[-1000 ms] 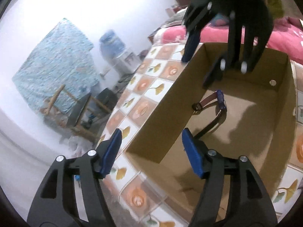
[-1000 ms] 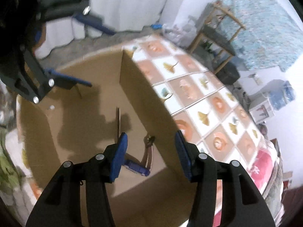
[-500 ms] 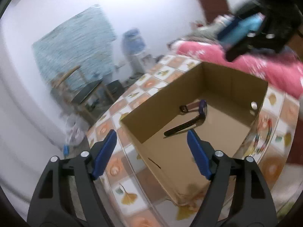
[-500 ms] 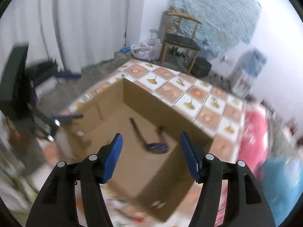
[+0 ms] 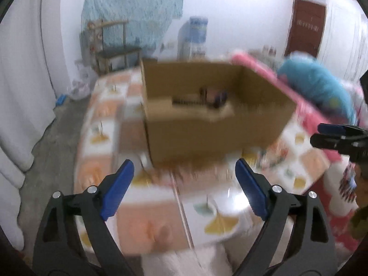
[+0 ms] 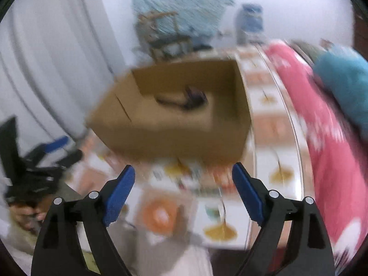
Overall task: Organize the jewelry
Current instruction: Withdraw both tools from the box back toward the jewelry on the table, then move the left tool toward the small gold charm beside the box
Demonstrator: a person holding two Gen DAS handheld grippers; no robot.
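An open cardboard box (image 5: 207,124) stands on the table with the tile-patterned cloth (image 5: 149,218). A dark strap watch (image 5: 207,96) lies on the box floor, blurred. My left gripper (image 5: 182,163) hovers over the cloth in front of the box, its jaws opening with nothing between them. The right gripper (image 5: 333,135) shows at the right edge of that view. In the right wrist view the box (image 6: 172,133) and the watch (image 6: 184,97) lie ahead. My right gripper (image 6: 183,168) is short of the box, jaws opening and empty. The left gripper (image 6: 46,158) is at the left.
Small colourful things (image 6: 191,177), too blurred to name, lie on the cloth before the box. Pink bedding (image 5: 310,105) and a blue cushion (image 5: 322,85) border the table on the right. A wooden chair (image 5: 115,53), a water dispenser (image 5: 194,36) and a white curtain (image 5: 23,69) stand behind.
Both grippers have drawn back from over the box to the table's near side and rolled upright. Their jaws have spread wider. The watch stays in the box.
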